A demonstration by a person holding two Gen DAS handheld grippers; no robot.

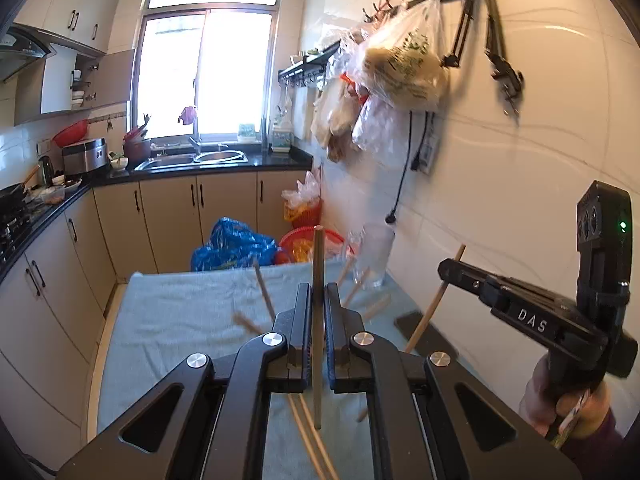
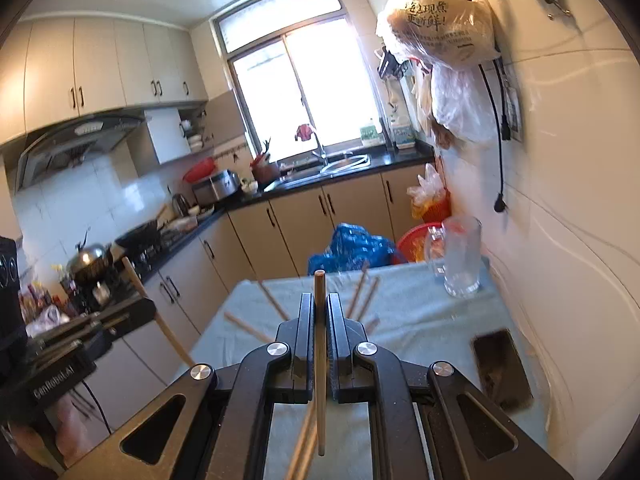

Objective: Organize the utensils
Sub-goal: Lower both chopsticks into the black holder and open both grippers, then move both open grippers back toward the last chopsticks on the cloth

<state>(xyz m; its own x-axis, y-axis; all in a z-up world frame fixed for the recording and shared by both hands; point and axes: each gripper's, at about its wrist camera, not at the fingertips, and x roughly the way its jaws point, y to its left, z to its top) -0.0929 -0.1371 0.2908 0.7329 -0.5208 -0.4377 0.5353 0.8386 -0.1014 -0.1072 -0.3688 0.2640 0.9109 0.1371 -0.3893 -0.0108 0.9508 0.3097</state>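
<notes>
Both tongs, left tongs and right tongs, clamp chopsticks; only the right view shows the phone whole.

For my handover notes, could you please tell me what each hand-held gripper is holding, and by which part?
Each holds one chopstick: the left hand-held gripper grips its chopstick around mid-length; the right hand-held gripper grips its chopstick just below its upper end.

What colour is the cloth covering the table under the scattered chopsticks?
Pale grey-blue, plain with no pattern. The cloth shows best in the right wrist view, beneath the loose wooden chopsticks.
</notes>
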